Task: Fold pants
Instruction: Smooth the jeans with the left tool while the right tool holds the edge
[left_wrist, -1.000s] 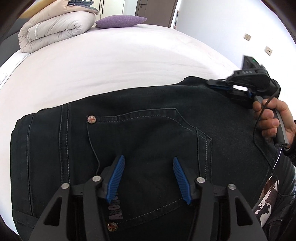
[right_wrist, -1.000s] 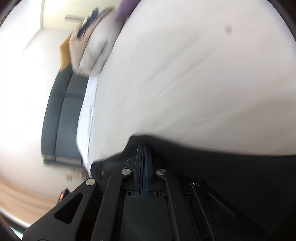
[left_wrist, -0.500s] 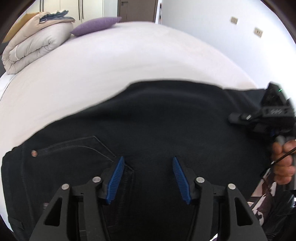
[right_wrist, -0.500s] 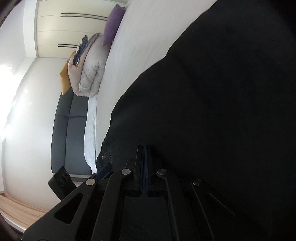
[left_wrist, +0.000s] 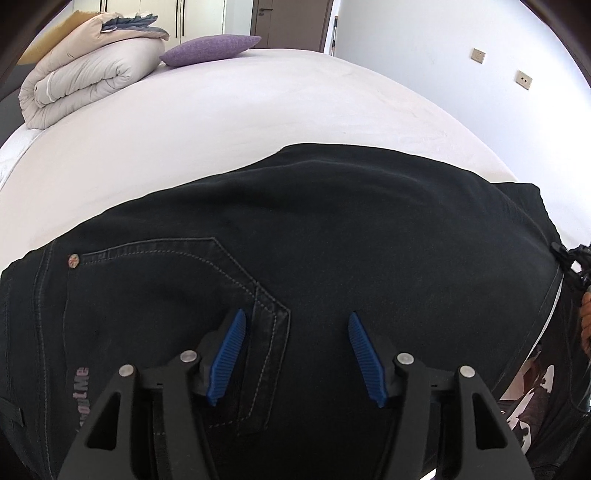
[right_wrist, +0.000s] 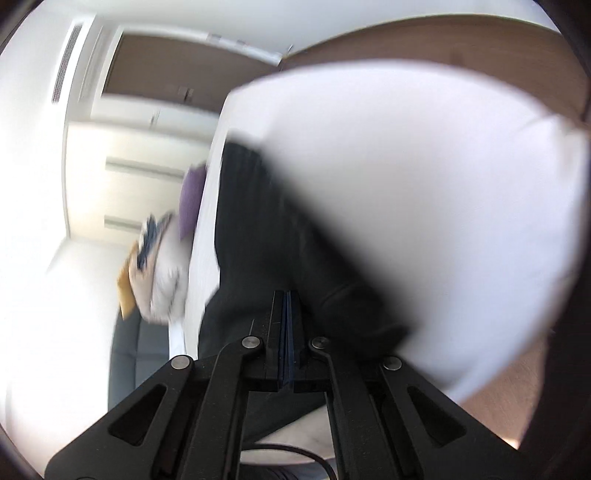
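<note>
Black jeans (left_wrist: 314, 251) lie flat on a white bed (left_wrist: 258, 107), back pocket and rivet at the left. My left gripper (left_wrist: 295, 343) is open with blue pads just above the fabric near the pocket's corner, holding nothing. My right gripper (right_wrist: 288, 306) has its jaws closed together at the edge of the black pants (right_wrist: 273, 236); the view is blurred, and whether fabric sits between the pads cannot be told. Part of the right gripper shows at the right edge of the left wrist view (left_wrist: 574, 258).
A folded beige duvet (left_wrist: 88, 85) and a purple pillow (left_wrist: 210, 50) lie at the far end of the bed. A white wall with sockets (left_wrist: 524, 77) is at the right. A dark sofa (right_wrist: 140, 350) stands beside the bed.
The right gripper has swung out toward the pants' right end and its view has turned sharply. The left gripper has shifted slightly; the pocket sits closer to it now.
</note>
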